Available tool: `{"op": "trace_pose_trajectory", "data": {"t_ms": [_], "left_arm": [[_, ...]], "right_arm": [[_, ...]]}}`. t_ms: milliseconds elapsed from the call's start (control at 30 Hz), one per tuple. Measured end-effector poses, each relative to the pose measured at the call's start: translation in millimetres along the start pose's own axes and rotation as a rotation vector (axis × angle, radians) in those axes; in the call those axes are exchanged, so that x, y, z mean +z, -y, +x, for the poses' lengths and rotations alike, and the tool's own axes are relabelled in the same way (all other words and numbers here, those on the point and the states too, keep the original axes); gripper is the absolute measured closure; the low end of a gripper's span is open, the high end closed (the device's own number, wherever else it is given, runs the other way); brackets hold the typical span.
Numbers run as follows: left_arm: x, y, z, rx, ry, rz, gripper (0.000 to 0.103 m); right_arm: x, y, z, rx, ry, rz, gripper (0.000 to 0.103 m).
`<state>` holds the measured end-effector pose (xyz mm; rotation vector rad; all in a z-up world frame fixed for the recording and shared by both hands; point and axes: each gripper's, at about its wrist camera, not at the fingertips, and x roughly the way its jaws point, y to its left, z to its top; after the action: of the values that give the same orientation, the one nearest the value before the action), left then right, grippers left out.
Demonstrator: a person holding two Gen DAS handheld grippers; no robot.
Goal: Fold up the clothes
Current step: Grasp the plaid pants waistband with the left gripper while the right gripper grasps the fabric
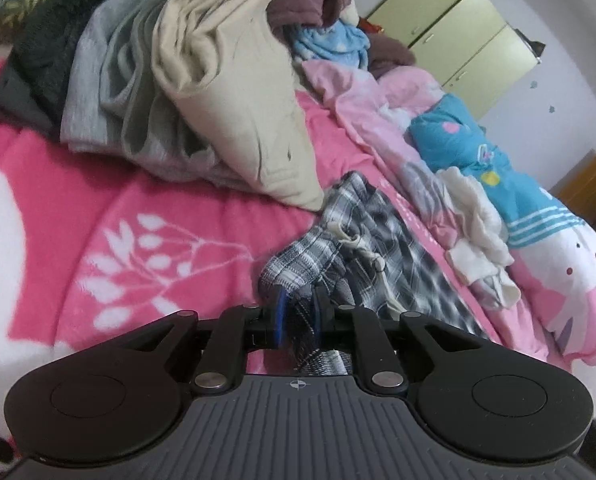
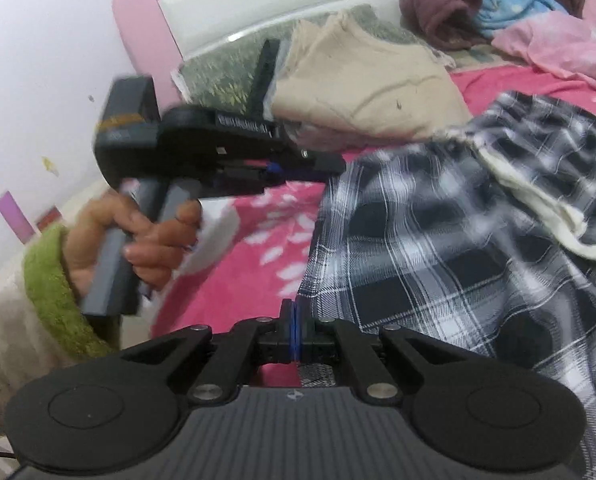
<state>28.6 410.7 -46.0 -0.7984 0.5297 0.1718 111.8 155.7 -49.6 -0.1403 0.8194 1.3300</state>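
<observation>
Nearest the lens, the left gripper [image 1: 298,312] is clamped on a bunched edge of the black-and-white plaid garment [image 1: 362,240]; the right gripper [image 2: 296,330] has its jaws fully together at that garment's lower-left hem, though whether cloth is caught there cannot be told. Judgement: draw both edges apart evenly before folding. Garment lies crumpled, centre-right of frame, on the pink floral blanket [image 1: 98,200], white drawstring [image 1: 358,240] loose.

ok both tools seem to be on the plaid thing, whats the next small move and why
Probably draw the two tools apart to pull the edge taut. The left tool is clamped on a bunched corner of the black-and-white plaid garment, and the right tool is shut at its edge, while the cloth lies rumpled on the pink floral blanket.
</observation>
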Motion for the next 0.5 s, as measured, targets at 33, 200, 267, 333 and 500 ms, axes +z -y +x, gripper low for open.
{"op": "trace_pose_trajectory", "data": {"t_ms": [33,200,267,333,500], "left_arm": [[-1.5,0.4,1.0,-0.003,-0.011,-0.005,0.083],[-11.6,6.5,2.6,0.008,-0.035,0.014,0.054],[-15.7,10.8,6.0,0.034,-0.036,0.047,0.057],[-19.0,17.8,9.8,0.092,-0.037,0.111,0.079],[-18.8,18.1,14.3,0.155,-0.034,0.156,0.09]], "right_arm": [[-3.0,-2.2,5.0,-0.013,-0.007,-0.01,0.103],[-8.1,-7.1,5.0,0.0,0.02,-0.016,0.101],[-8.1,-7.7,6.1,0.009,0.018,-0.016,0.101],[-7.6,-8.8,8.3,0.024,0.014,-0.016,0.101],[-6.5,-7.7,-1.0,0.066,0.027,0.015,0.101]]}}
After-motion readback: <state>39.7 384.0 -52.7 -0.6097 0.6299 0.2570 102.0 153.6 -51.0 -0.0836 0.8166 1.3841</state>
